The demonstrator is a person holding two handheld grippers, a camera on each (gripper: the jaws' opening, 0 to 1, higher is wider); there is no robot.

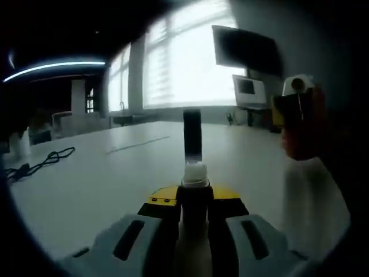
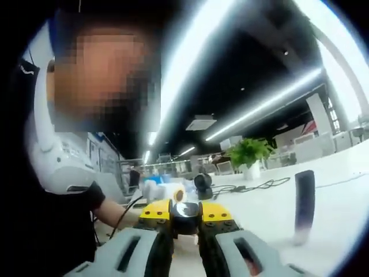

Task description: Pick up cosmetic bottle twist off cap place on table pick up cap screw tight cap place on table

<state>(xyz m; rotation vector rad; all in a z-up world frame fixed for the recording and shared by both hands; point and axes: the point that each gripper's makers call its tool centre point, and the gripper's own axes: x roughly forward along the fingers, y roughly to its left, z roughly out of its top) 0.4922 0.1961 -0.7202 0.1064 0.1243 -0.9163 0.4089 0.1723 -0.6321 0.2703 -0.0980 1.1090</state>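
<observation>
My left gripper [image 1: 195,214] is shut on a dark cosmetic bottle [image 1: 195,199], held upright between its jaws. The bottle's white threaded neck [image 1: 195,173] is bare, with no cap on it. In the right gripper view, my right gripper [image 2: 185,222] is shut on a small dark glossy round piece [image 2: 185,212] that looks like the cap. The right gripper [image 1: 298,107] also shows at the right of the left gripper view, raised above the table in a hand and apart from the bottle.
A tall dark slim container [image 1: 192,135] [image 2: 304,203] stands upright on the white table [image 1: 104,173] just beyond the bottle. A black cable [image 1: 40,164] lies at the left. A person [image 2: 63,173] stands close on the left of the right gripper view, and a potted plant [image 2: 249,156] sits far off.
</observation>
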